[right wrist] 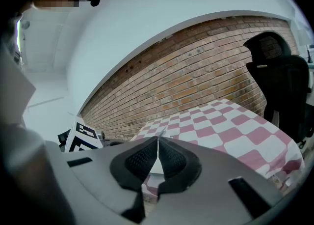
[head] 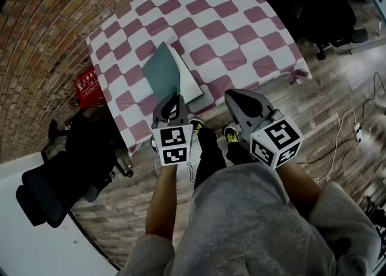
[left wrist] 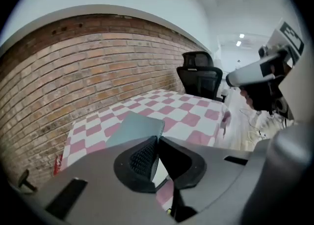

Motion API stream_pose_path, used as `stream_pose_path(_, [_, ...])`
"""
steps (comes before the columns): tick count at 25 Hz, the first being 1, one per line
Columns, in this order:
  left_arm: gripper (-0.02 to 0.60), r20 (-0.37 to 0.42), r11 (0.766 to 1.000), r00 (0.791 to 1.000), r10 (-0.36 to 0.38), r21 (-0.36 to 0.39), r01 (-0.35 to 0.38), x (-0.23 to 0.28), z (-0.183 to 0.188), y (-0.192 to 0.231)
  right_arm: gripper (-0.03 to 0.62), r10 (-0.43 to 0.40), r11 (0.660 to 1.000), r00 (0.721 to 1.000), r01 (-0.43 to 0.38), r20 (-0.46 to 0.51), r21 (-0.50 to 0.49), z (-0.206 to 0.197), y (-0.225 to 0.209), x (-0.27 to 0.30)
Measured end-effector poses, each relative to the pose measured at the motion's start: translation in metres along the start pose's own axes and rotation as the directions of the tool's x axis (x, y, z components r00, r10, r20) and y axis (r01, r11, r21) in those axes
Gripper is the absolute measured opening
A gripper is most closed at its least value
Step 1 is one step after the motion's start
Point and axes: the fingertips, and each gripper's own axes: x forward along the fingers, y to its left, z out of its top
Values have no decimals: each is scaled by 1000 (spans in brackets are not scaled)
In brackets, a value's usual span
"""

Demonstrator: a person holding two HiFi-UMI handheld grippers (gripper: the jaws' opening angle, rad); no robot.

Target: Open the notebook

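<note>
Although the notebook (head: 192,85) on the checked table (head: 241,21) already has its teal cover (head: 161,71) raised steeply off the white page, the head view suggests the job is only about half done. The cover has yet to be swung over and laid flat. Here the left tongs (head: 173,99) reach in at the cover's near edge, with the forearm stretched straight out from the body. The right tongs (head: 232,95) hang just beside the notebook at the table's front edge, apparently touching nothing.

In the left gripper view the jaws are pinched together on the edge of the cover, which rises just beyond their tips, and they slant down toward the table.

In the right gripper view the jaws are pressed together with nothing between them. They are aimed almost level across the table toward the brick wall (right wrist: 196,67).
</note>
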Motion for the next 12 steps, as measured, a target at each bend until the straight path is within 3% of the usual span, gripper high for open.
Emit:
stream_pose_path(3, [26, 56, 987, 997, 49, -154, -40, -18, 1, 17, 26, 16, 1000, 1000, -16, 7, -8, 4, 5, 0])
stream_pose_path(7, [26, 100, 934, 986, 137, -345, -94, -44, -10, 44, 26, 50, 998, 999, -50, 14, -25, 10, 15, 2])
stream_pose_path(9, [26, 105, 889, 977, 183, -442, -119, -56, -21, 59, 26, 69, 997, 998, -68, 15, -36, 12, 21, 5])
stream_pose_path(12, [26, 89, 785, 964, 251, -601, -149, -72, -46, 82, 26, 93, 995, 996, -92, 10, -48, 12, 29, 8])
